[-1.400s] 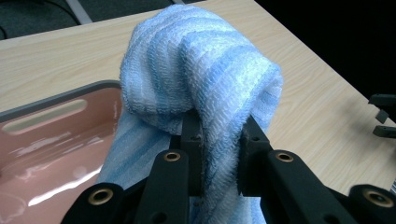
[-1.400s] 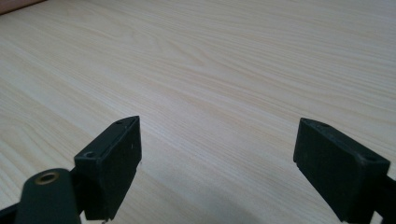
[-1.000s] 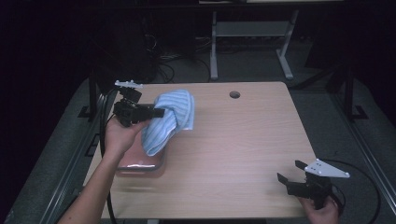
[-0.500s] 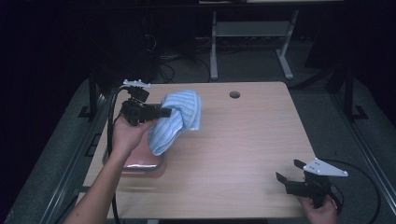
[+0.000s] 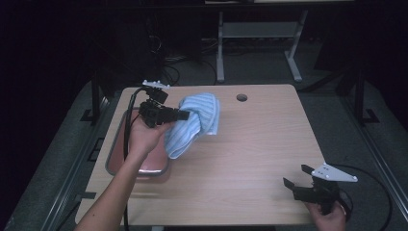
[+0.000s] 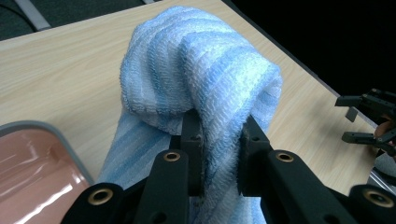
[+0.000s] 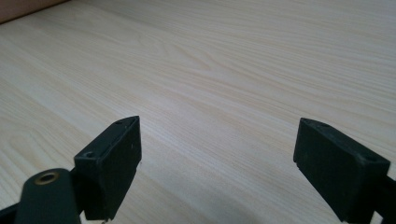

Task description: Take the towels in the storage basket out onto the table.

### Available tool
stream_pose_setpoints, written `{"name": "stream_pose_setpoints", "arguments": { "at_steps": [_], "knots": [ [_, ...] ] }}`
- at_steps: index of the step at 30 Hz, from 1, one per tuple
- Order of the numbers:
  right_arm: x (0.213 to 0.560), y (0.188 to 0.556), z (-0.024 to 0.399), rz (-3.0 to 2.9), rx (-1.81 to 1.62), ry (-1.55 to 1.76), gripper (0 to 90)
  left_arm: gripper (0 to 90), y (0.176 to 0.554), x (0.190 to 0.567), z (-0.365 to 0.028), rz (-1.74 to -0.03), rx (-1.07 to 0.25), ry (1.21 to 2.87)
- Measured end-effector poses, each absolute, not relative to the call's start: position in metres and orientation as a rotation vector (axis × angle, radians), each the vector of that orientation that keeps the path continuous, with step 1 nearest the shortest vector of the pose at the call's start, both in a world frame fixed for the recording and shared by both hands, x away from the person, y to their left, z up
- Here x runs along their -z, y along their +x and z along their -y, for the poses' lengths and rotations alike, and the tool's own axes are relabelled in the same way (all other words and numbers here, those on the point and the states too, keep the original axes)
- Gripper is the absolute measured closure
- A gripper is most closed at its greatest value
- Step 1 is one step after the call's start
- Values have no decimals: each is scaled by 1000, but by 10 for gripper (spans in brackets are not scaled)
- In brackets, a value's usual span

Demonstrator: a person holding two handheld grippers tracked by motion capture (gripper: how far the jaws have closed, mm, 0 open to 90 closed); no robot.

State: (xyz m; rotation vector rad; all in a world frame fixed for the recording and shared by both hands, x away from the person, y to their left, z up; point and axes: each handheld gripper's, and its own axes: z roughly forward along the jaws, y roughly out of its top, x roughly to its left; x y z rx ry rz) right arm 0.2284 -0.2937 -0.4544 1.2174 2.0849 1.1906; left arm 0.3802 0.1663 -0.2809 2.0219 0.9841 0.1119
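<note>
While the left gripper hangs above the left part of the wooden table, its two black jaws are pressed together on a fold of a blue-and-white striped towel, so the cloth is pinched firmly between them. Seen from the left gripper view, the left gripper has only a narrow band of terry between its pads, and the towel bulges up and over the jaws in a rounded bunch, with a flatter tail dropping down toward the table. From the high view, the towel is lifted off the surface at its gripped end and droops down to the right of a pink tray with a grey rim; its lower end hangs near the tray's right edge, though I cannot tell whether it touches the wood. That tray lies at the left edge of the table, below the left hand, which holds the gripper from beneath.

Well apart, at the near right corner of the table, the right hand holds the right gripper low over the wood. Its jaws stand wide apart and grasp nothing; in the right gripper view the right gripper shows bare wood grain between its two black tips. A round cable hole sits near the table's far edge, just beyond the towel
</note>
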Motion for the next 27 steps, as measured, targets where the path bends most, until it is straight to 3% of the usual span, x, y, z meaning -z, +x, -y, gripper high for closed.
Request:
{"name": "stream_pose_setpoints", "arguments": {
  "at_steps": [27],
  "knots": [
    [453,228,297,-2071,-1189,1226,147,762,390,285,-116,-918,-46,2051]
  ]
}}
